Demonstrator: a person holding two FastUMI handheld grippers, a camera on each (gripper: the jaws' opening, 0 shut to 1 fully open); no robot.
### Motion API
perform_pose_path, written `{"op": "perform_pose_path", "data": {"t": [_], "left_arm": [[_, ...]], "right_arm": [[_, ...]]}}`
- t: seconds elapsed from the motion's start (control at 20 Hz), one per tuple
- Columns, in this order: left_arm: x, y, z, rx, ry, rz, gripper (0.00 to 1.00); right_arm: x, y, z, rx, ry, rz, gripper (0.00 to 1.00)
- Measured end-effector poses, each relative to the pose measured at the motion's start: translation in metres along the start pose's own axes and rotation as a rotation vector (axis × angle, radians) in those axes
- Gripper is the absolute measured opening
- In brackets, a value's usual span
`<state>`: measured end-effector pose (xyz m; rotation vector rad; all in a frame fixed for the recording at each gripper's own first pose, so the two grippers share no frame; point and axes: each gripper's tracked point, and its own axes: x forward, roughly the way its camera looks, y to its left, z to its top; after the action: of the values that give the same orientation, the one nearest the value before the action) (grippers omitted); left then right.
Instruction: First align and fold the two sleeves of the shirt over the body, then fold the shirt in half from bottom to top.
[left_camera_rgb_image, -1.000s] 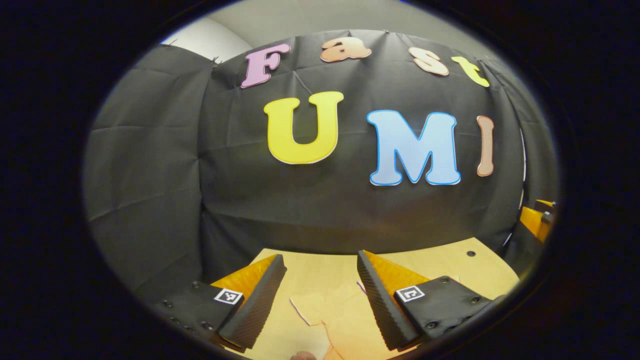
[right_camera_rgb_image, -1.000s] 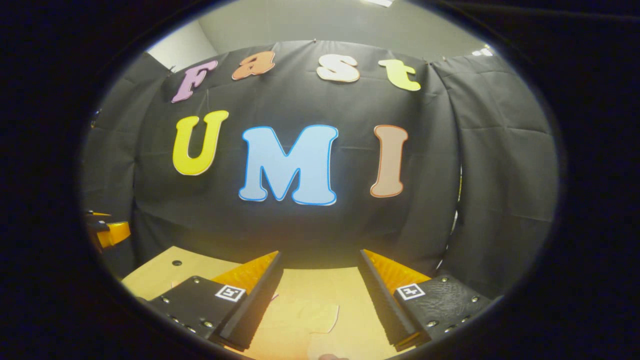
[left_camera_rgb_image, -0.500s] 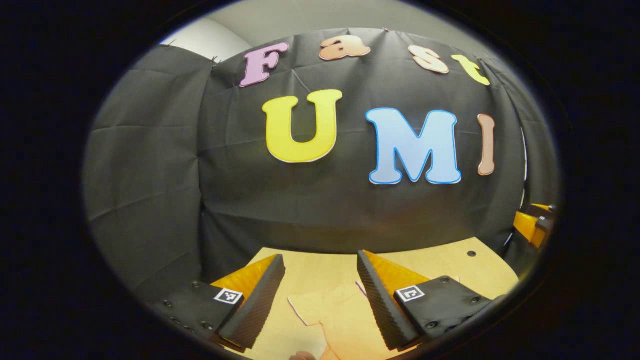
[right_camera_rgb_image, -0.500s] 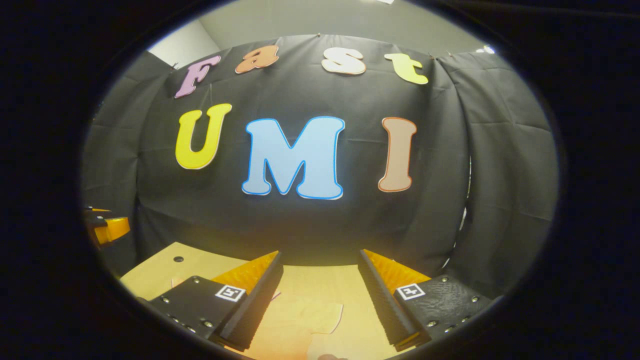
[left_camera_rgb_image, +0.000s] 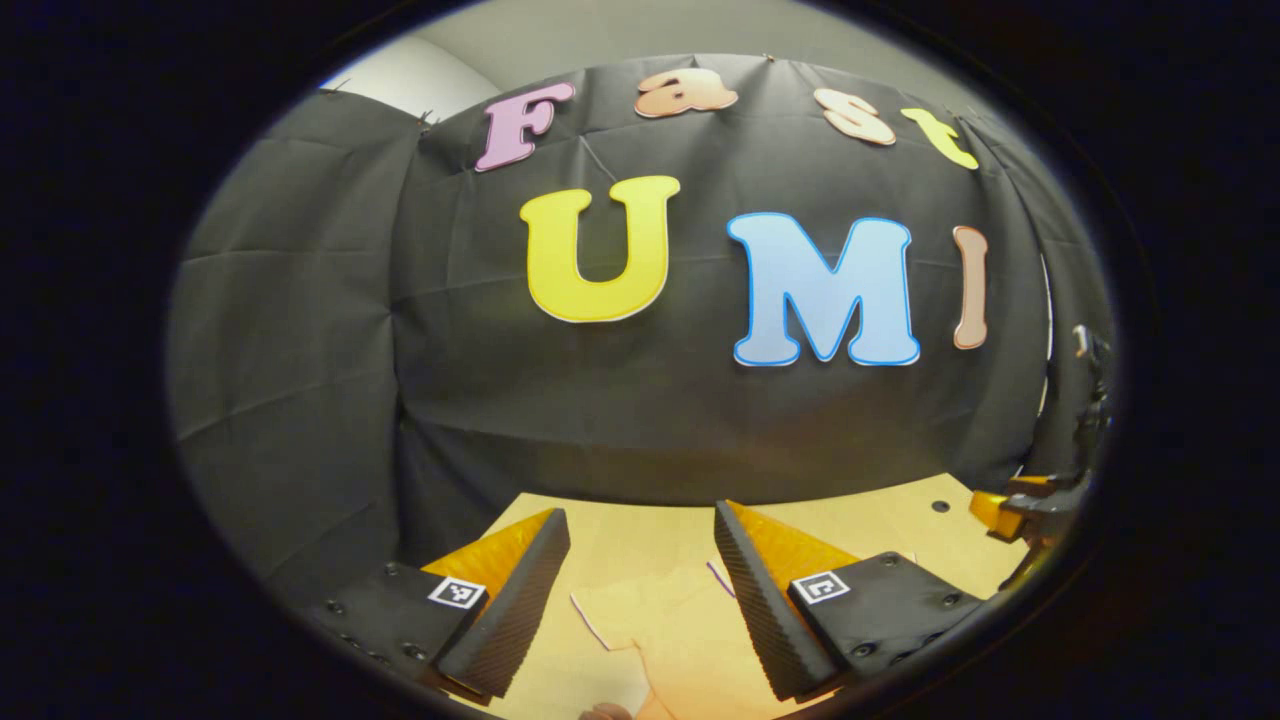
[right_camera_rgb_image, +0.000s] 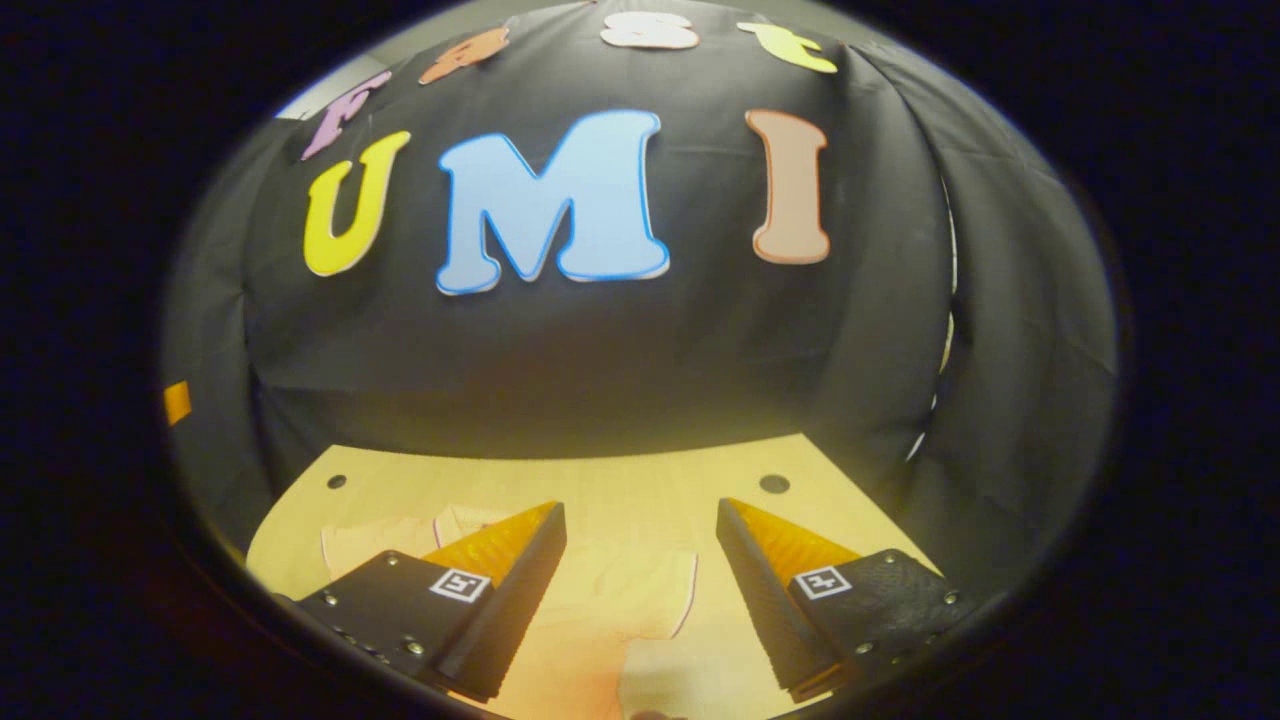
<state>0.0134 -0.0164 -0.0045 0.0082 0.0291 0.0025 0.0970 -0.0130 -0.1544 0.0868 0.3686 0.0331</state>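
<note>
The right tongs (right_camera_rgb_image: 640, 570) have just tipped forward and down: in the right gripper view the booth wall slides up and far more of the worktop (right_camera_rgb_image: 640, 480) opens out than a moment ago. The left tongs (left_camera_rgb_image: 640, 590) barely shift. I take it the right hand is starting its reach for a sleeve while the left waits, so the folding itself looks not yet begun.

Both pairs of tongs are spread wide with nothing between the fingers. The shirt (right_camera_rgb_image: 600, 600) lies flat on the worktop, pale and close to the wood in tone. It sits below and between the right tongs, one sleeve (right_camera_rgb_image: 370, 545) stretching off to the left. In the left gripper view the shirt (left_camera_rgb_image: 660, 620) shows between and under those fingers too.
</note>
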Motion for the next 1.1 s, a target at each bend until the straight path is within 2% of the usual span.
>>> {"op": "perform_pose_path", "data": {"t": [0.2, 0.6, 0.85, 1.1], "left_arm": [[0.002, 0.002, -0.004, 0.01, 0.014, 0.006, 0.94], [0.02, 0.003, -0.013, 0.023, 0.048, 0.019, 0.95], [0.031, -0.003, -0.021, 0.026, 0.07, 0.012, 0.95], [0.041, -0.013, -0.023, 0.031, 0.08, -0.005, 0.94]], "right_arm": [[0.043, -0.023, -0.062, 0.039, 0.155, -0.047, 0.95], [0.096, -0.042, -0.149, 0.024, 0.349, -0.093, 0.95], [0.113, -0.045, -0.178, 0.019, 0.423, -0.102, 0.95], [0.118, -0.033, -0.196, 0.005, 0.469, -0.067, 0.95]]}}
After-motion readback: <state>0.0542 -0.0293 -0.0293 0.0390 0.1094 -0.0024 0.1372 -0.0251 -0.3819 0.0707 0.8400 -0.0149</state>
